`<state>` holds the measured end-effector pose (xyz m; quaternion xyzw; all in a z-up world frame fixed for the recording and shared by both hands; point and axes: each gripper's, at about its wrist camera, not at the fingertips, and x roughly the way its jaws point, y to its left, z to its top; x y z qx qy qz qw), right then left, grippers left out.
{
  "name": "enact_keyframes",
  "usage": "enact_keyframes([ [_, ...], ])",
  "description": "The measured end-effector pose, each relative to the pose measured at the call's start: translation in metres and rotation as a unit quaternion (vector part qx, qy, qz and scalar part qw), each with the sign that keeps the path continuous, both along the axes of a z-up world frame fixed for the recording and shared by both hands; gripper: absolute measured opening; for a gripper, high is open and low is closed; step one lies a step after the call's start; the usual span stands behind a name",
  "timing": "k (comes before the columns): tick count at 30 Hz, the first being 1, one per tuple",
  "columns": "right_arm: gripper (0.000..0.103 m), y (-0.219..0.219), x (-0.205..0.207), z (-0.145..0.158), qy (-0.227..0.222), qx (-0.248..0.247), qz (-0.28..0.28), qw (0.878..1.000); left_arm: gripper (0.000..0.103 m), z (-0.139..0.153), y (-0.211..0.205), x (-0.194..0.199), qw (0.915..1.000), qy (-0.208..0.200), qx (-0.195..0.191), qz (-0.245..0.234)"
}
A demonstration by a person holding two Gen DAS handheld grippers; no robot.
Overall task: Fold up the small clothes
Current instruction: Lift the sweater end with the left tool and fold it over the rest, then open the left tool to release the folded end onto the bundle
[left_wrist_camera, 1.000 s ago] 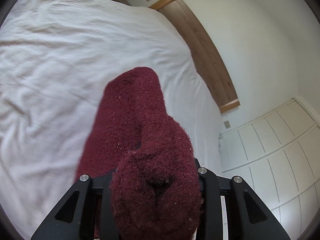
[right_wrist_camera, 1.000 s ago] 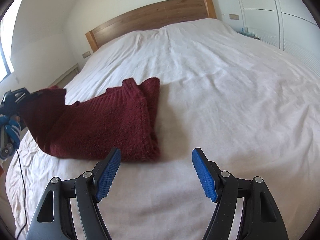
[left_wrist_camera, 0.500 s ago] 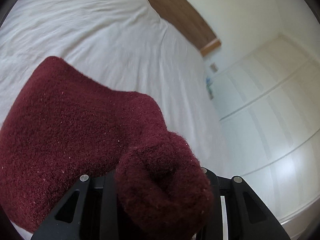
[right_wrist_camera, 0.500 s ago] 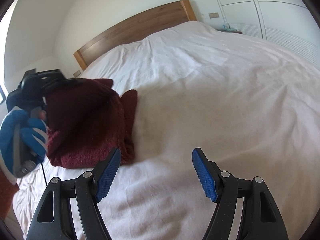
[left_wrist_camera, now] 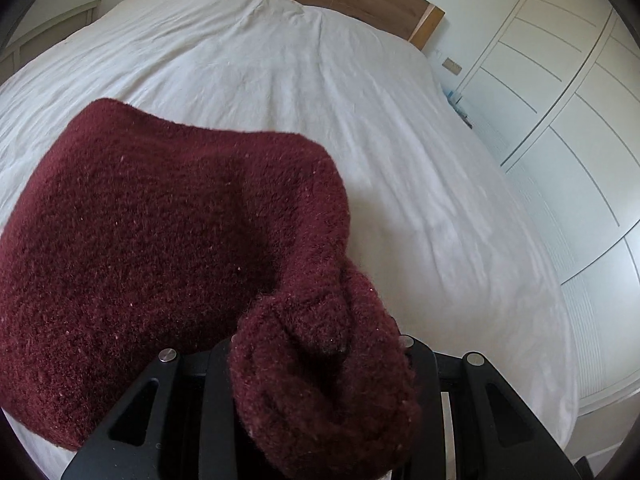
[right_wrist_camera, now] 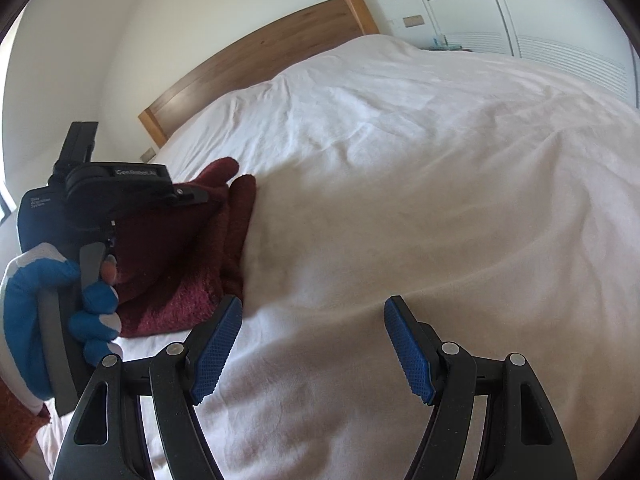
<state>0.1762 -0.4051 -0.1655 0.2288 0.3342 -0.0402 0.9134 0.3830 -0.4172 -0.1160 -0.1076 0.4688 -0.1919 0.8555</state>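
Left hand-held gripper (left_wrist_camera: 320, 368) clamped on fabric; right hand-held gripper (right_wrist_camera: 312, 344) spread wide, holding nothing.

We read "GenRobot.AI" in pale letters on the black top housing of the left hand-held gripper (right_wrist_camera: 192, 196), seen from the right wrist view. Just below and to the left of that brand, small pale print on the dark body is too small to read.
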Motion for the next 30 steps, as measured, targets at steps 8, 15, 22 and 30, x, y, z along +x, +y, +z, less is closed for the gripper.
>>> enact_keyframes([
  [8, 0.075, 0.0, 0.002, -0.005, 0.004, -0.001, 0.003, 1.0, 0.039, -0.01, -0.023, -0.013, 0.9999, 0.003, 0.003, -0.014],
  [15, 0.075, 0.002, -0.002, -0.006, 0.006, -0.008, 0.001, 1.0, 0.039, -0.012, -0.021, -0.025, 0.9992, 0.021, -0.026, -0.024],
  [22, 0.075, 0.002, -0.002, -0.005, 0.012, -0.024, -0.011, 1.0, 0.04, -0.016, -0.023, -0.018, 0.9974, 0.038, -0.042, -0.044],
  [30, 0.075, 0.007, -0.006, 0.011, 0.017, -0.049, -0.016, 0.999, 0.049, 0.007, -0.018, -0.013, 0.9927, 0.04, -0.064, -0.094],
])
